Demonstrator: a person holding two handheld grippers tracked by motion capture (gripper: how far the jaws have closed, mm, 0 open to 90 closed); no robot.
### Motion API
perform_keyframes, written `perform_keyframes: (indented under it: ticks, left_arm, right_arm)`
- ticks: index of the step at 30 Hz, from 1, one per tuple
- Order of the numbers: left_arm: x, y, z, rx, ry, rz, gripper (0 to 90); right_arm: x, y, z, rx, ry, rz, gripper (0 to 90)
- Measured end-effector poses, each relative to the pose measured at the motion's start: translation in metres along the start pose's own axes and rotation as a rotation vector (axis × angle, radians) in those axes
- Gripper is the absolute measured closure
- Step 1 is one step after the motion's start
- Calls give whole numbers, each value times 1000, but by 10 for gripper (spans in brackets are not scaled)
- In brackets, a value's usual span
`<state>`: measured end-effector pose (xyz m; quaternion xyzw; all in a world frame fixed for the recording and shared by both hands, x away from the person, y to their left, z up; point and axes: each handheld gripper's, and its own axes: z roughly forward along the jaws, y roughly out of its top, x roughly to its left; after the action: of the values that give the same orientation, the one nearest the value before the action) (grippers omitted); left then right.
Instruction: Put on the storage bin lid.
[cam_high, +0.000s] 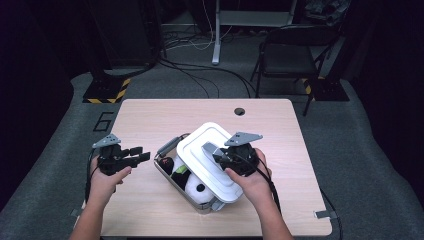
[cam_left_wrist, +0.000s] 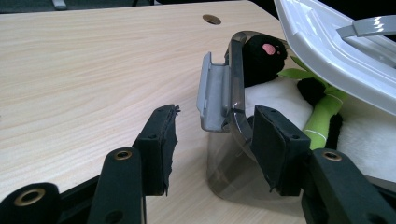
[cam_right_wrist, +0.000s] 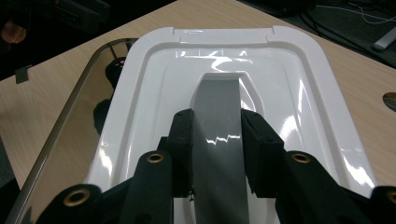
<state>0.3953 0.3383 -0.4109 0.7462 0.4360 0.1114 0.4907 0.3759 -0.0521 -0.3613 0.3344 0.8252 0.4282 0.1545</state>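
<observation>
A clear plastic box stands on the wooden table and holds black-and-white plush toys with a green part. A white lid lies tilted across the box's right side, leaving the left part uncovered. My right gripper is shut on the lid's grey handle, a pad on each side. My left gripper is open just left of the box. Its jaws straddle the grey latch on the box's end wall without pressing it.
A cable hole sits near the table's far edge. Beyond the table stand a black folding chair, a yellow-and-black striped base and loose cables on the floor. Bare tabletop lies to the left of the box and behind it.
</observation>
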Motion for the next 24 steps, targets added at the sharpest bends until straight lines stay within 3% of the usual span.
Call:
perform_keyframes:
  ticks: [24]
  left_arm:
    - [-2,0,1,-3,-3,7,494]
  right_arm:
    - [18,7,16,-16,56,-15,667]
